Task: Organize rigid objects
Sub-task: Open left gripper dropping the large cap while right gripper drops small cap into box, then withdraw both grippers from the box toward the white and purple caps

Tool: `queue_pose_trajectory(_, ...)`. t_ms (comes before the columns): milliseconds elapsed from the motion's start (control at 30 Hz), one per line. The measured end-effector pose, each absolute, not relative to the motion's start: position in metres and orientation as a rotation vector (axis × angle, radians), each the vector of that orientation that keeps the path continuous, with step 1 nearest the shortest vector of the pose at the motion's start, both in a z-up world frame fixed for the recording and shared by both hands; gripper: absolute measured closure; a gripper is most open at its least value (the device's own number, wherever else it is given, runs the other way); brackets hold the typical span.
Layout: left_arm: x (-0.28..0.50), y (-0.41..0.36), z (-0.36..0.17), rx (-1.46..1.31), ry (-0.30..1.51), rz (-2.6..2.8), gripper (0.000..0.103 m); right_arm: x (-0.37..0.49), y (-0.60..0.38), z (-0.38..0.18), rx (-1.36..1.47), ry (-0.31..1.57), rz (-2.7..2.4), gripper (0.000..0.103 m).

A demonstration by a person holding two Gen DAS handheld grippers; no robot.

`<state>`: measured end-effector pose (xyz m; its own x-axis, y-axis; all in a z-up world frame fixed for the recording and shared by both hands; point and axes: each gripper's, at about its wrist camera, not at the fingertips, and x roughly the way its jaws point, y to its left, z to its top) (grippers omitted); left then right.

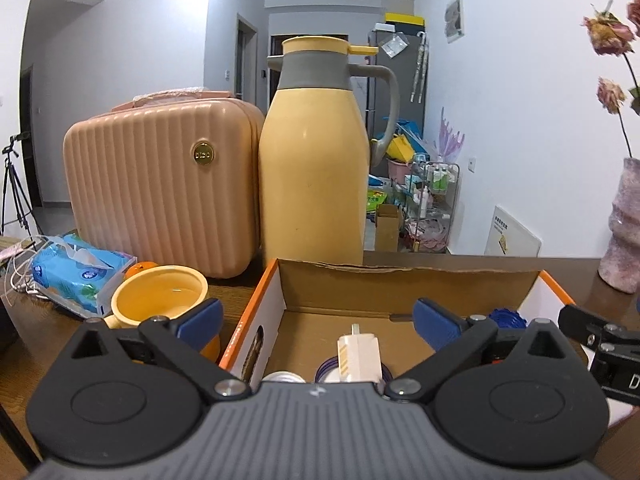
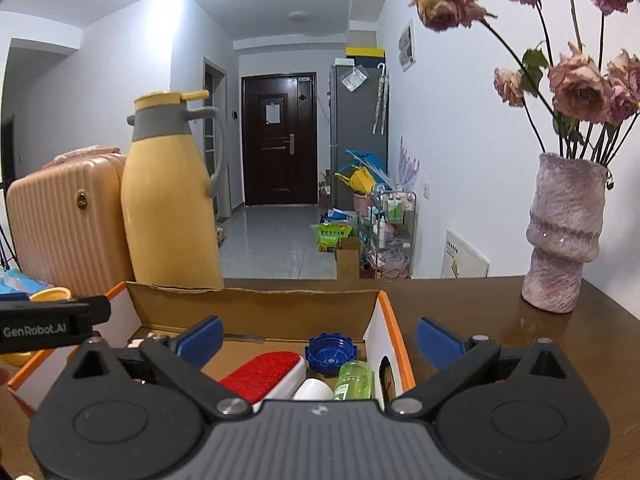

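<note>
Cardboard box [image 1: 360, 280] with orange-edged walls sits open on the brown table [image 2: 480, 320], just in front of the yellow thermos jug [image 1: 314, 176]. Left of it stand a tissue pack [image 1: 76, 276], a yellow mug [image 1: 160, 300] and a pink ribbed case [image 1: 160, 184]. Left gripper [image 1: 318, 322] hangs over the box, jaws spread wide, empty, above a white plug [image 1: 358, 354]. Inside, farther right, lie a red lint brush [image 2: 260, 374], a blue cap [image 2: 330, 354] and a green bottle [image 2: 354, 380]. Right gripper [image 2: 320, 340] is equally wide and empty. A pink vase [image 2: 564, 236] stands at far right.
</note>
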<state>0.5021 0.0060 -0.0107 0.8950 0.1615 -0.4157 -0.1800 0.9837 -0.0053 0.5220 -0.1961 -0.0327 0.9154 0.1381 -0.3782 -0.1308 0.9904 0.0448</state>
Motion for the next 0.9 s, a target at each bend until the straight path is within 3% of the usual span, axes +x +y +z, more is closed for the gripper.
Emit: queue_pose_trajectory(900,0.387,0.027,0.010,-0.062,0.391,0.185,0.000,0.410,-0.205,-0.013,0.023,0.310,0.185,0.000)
